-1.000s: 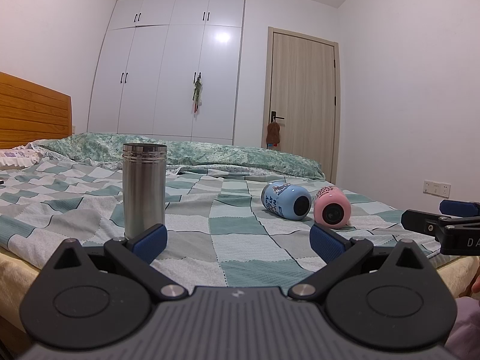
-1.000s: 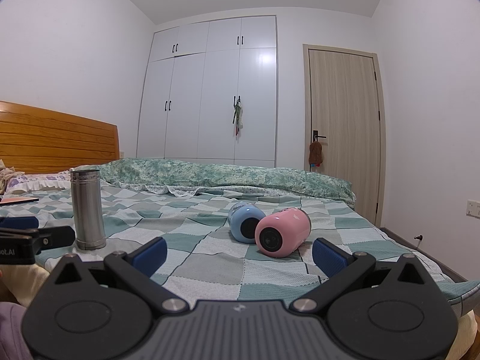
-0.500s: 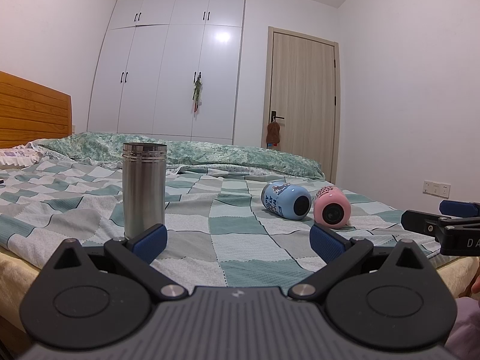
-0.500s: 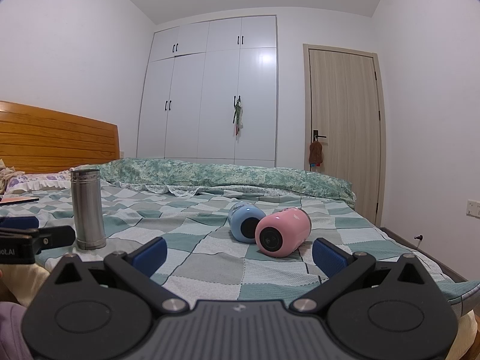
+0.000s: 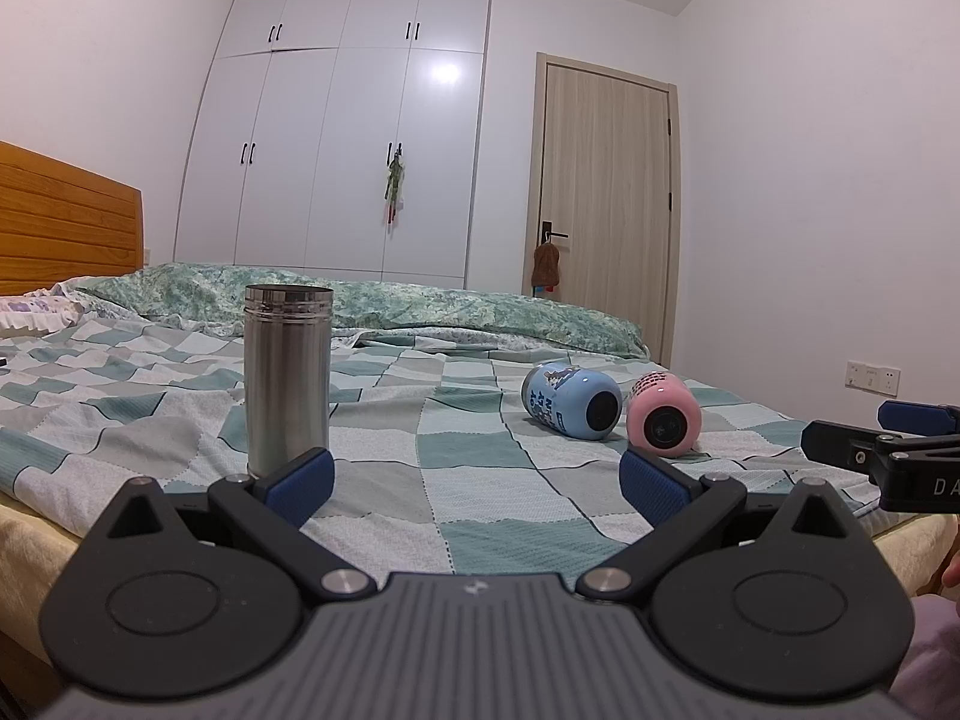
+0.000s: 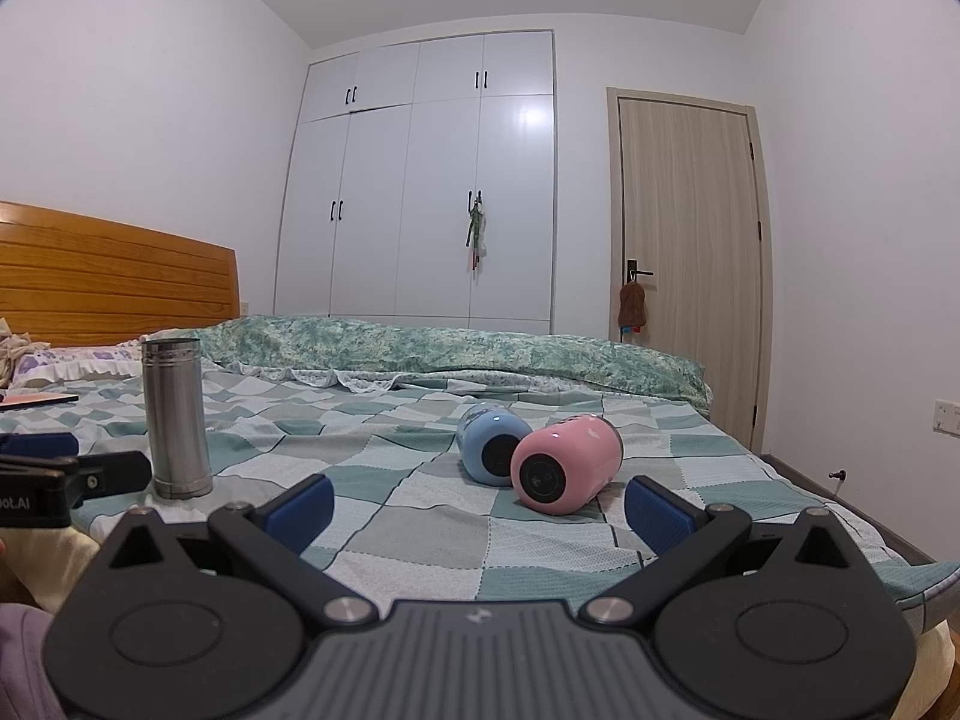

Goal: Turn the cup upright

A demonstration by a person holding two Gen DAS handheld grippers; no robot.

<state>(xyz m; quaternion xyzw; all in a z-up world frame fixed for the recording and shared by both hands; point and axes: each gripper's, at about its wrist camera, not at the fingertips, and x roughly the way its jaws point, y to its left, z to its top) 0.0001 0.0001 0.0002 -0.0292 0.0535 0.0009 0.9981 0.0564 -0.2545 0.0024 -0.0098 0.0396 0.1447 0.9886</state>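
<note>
A pink cup (image 6: 566, 468) and a blue cup (image 6: 492, 443) lie on their sides, side by side on the checked bedspread, ends facing me. They also show in the left wrist view as the pink cup (image 5: 664, 415) and the blue cup (image 5: 570, 399). A steel tumbler (image 5: 288, 378) stands upright at the left, also seen in the right wrist view (image 6: 176, 417). My left gripper (image 5: 474, 480) is open and empty, near the tumbler's base. My right gripper (image 6: 477, 507) is open and empty, short of the pink cup.
The bed (image 6: 420, 516) has a rolled green quilt (image 6: 456, 348) at the back and a wooden headboard (image 6: 114, 276) at the left. A wardrobe (image 6: 420, 180) and a door (image 6: 690, 264) stand behind. The bed's right edge drops to the floor.
</note>
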